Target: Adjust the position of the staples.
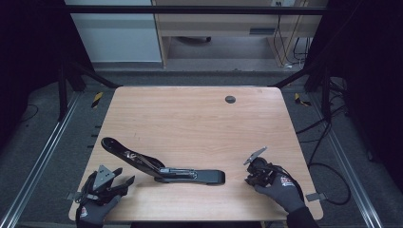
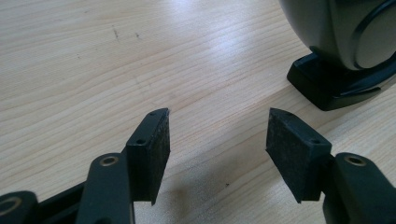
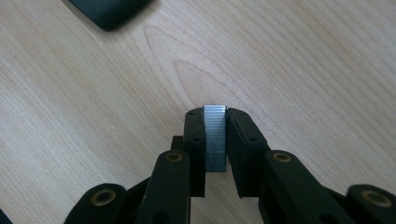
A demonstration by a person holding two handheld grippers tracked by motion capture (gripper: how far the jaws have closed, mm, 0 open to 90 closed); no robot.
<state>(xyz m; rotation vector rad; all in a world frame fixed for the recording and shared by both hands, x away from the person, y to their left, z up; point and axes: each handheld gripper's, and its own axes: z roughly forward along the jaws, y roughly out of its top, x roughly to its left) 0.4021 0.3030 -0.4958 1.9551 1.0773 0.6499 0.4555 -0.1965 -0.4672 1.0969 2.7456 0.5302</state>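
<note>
A long black stapler (image 1: 161,166), swung open so that its curved top arm lifts toward the left while its flat base lies to the right, rests on the light wooden bench (image 1: 199,118) near the front edge, between the two hands. The right claw (image 3: 215,114) is clamped on a small silvery-grey strip of staples (image 3: 215,140), which stands upright between the two black pads and touches both of them; its ridged face is turned to the camera. In the high view that right claw (image 1: 251,172) sits low over the bench to the right of the stapler's base, well apart from it, held by a gloved hand (image 1: 283,190). The left claw (image 2: 217,135) stands wide open with nothing between its pads, only bare wood beneath them; a dark rounded end of the stapler (image 2: 345,51) rises just beyond it at the upper right. From above, the left claw (image 1: 124,182) lies at the bench's front left corner, near the stapler's raised arm but not touching it.
</note>
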